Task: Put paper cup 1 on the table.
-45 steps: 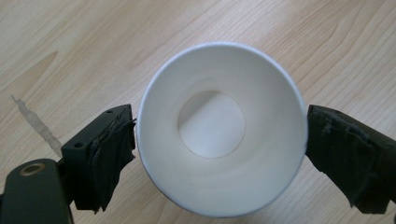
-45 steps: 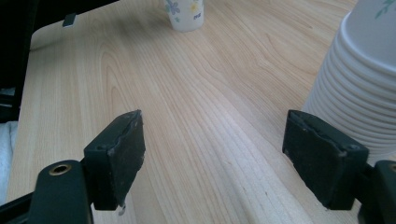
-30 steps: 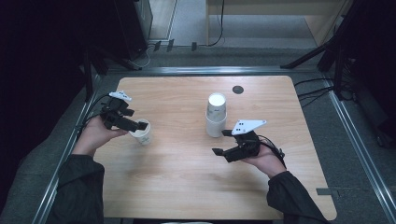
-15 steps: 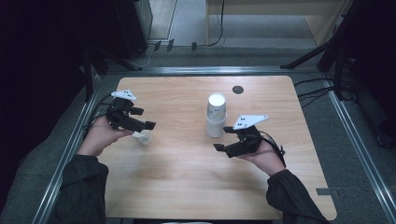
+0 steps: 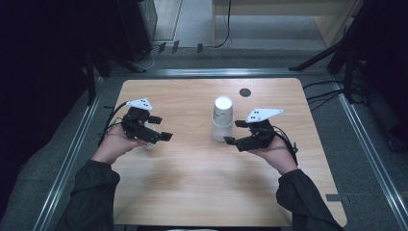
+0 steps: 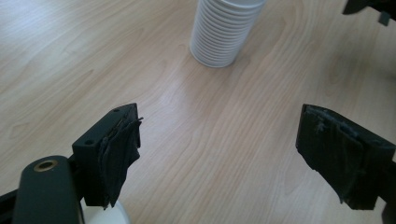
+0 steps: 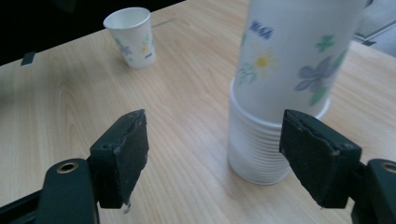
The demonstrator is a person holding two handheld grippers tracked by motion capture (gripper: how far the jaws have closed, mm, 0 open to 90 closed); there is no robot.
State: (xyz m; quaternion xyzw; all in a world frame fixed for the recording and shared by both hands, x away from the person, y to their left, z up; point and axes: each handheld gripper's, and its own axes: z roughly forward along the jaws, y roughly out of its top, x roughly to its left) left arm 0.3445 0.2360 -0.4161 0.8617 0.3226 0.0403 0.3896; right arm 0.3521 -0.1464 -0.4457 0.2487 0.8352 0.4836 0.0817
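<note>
My left tool (image 5: 156, 131) hangs over the left part of the wooden surface (image 5: 192, 192), its jaws spread wide with nothing between them; they have just been closing a little. In the left gripper view the bare wood shows between the two black pads (image 6: 122, 154), and a white rim of the single paper cup (image 6: 109, 215) peeks out below the left jaw. In the high view that cup (image 5: 149, 143) stands on the surface beneath the tool, mostly hidden by it.

My right tool (image 5: 233, 133) sits just to the right of the stack of paper cups (image 5: 222, 119), which stands upside down near the middle of the surface. Its jaws are also wide apart and hold nothing; they have just been closing somewhat. In the right gripper view the flower-printed stack (image 7: 285, 88) rises just ahead, close to the right jaw and not touching it, while the single cup (image 7: 129, 36) stands upright, well apart, at the far side.
</note>
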